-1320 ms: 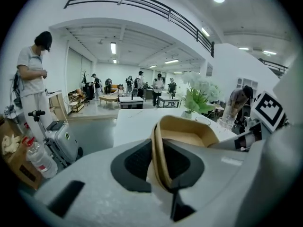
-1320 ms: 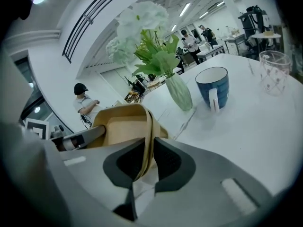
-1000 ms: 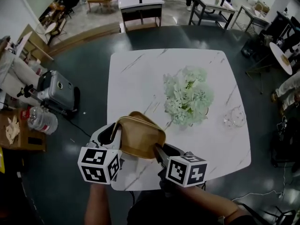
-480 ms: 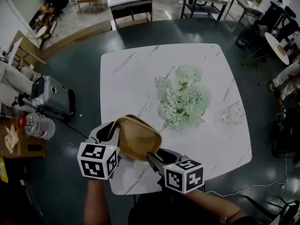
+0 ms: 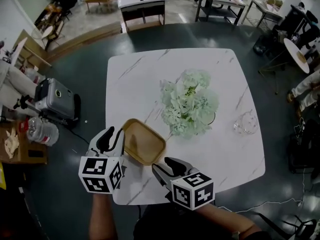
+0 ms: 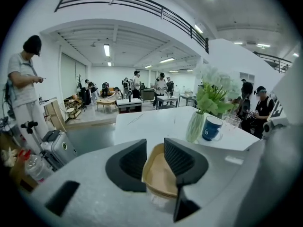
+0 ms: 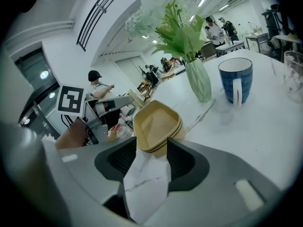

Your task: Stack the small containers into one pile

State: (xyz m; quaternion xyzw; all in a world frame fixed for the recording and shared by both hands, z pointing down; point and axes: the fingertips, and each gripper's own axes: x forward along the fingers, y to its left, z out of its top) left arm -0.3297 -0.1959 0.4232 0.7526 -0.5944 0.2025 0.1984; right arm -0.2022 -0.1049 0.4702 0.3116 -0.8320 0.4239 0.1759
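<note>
Standing apart after just opening, the jaws of the left gripper [image 6: 155,162] are set either side of the rim of the stack [image 5: 144,141] of tan containers, without pressing it. The right gripper [image 7: 151,157], jaws likewise just opened, is held just short of the stack's near corner, with only bare table [image 5: 150,84] between them. The left gripper is judged nearer. Flowers [image 5: 190,104] are seen beyond the stack.

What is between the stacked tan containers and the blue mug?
A pale green ribbed vase of flowers stands between the stacked tan square containers and the blue ceramic mug; the right gripper view shows it.
</note>
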